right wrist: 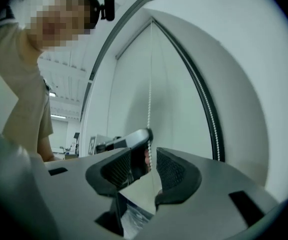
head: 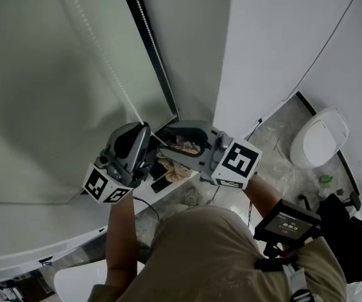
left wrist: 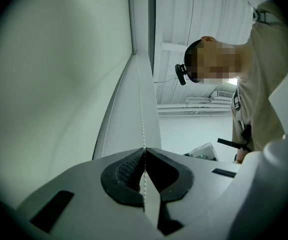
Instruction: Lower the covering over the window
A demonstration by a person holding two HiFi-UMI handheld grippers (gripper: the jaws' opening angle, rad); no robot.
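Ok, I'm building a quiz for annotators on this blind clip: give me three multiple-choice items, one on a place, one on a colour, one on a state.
1. At the right gripper, the bead chain runs: A between its jaws; B left of both jaws; C right of both jaws.
2. The bead chain is: A white; B red; C black.
3. The left gripper is: A wide open; B shut on the bead chain; C shut on nothing.
Key: 1A, it hangs in the open gap; 2A, pale beads; 3B, the jaws meet on it.

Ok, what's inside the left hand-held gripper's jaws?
The left hand-held gripper pinches the white bead chain between its shut pads. The beads at the pinch itself are covered by the pads.
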